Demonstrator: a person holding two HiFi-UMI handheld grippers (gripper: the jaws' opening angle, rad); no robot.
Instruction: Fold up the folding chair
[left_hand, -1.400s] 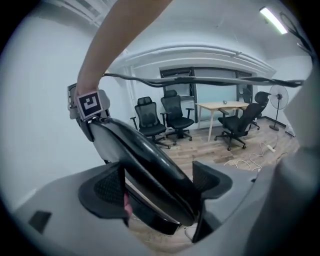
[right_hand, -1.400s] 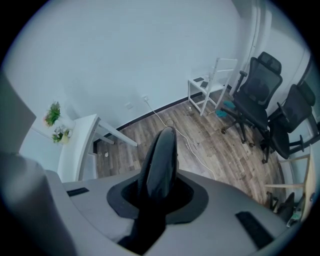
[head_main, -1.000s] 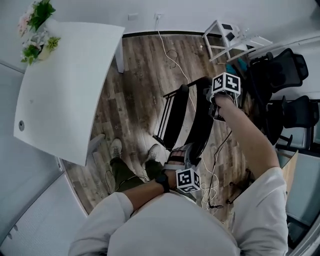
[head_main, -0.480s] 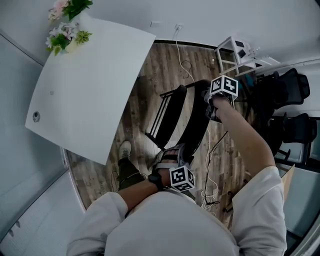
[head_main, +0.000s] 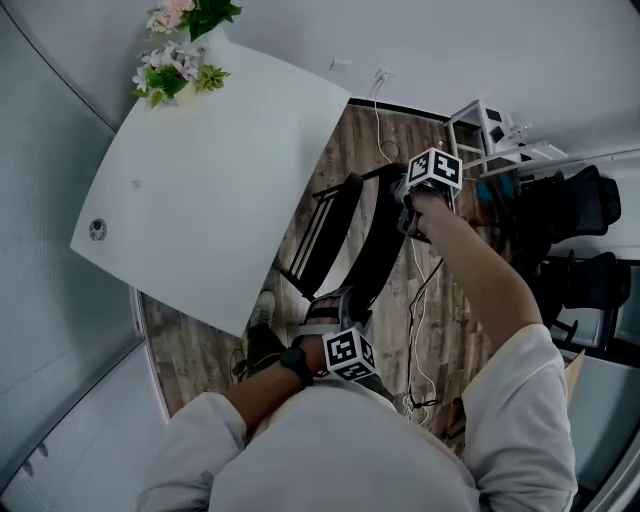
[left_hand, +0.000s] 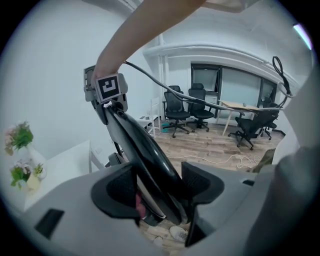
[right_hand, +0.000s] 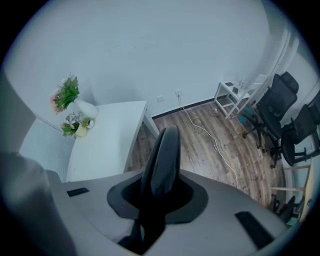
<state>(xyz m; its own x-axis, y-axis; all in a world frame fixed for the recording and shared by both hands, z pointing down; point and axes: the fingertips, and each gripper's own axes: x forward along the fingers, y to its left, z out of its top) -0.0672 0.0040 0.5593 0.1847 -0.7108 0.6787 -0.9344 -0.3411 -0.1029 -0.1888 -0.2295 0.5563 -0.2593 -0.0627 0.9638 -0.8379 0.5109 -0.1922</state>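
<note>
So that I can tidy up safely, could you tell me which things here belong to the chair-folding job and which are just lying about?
Part of the job:
folding chair

Just lying about:
white table
flowers
office chairs

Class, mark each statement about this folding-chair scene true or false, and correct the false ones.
1. Office chairs stand on the wooden floor. True.
2. The right gripper clamps the folding chair. True.
3. The flowers stand on that floor. False: they stand on the white table.
4. The left gripper is empty. False: its jaws have just been closing and grip the chair.
</note>
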